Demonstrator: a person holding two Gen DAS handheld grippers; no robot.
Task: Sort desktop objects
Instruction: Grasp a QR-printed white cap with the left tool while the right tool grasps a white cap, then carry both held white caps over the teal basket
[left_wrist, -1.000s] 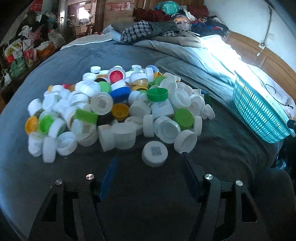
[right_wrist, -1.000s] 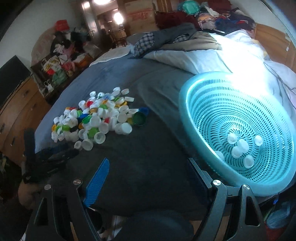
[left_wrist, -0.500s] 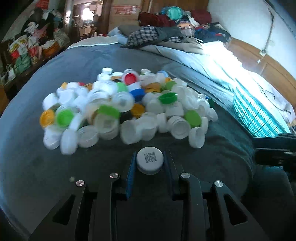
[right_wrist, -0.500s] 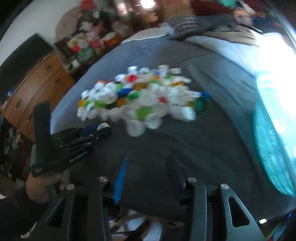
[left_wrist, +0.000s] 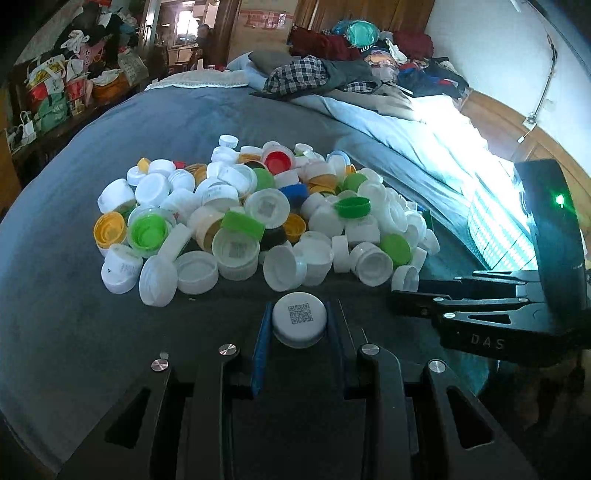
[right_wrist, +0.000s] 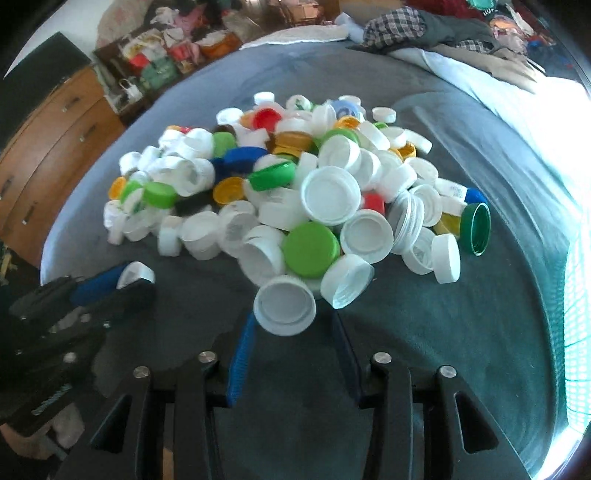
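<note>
- teal basket (right_wrist: 578, 295): cut off by right frame edge, washed out by glare
- white cap (right_wrist: 135, 275) in left gripper (right_wrist: 122, 278): mostly hidden by fingers
- lower caps in cap pile (left_wrist: 258, 214): buried, uncountable

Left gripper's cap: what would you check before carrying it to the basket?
1. Cap clamped in left gripper: ok.
2. Cap apart from the pile: ok.
3. Way to the basket free: not ok, right gripper lies across it.
4. Cap lifted off the bed: cannot tell.
5. Right gripper open at the next cap: ok.
</note>
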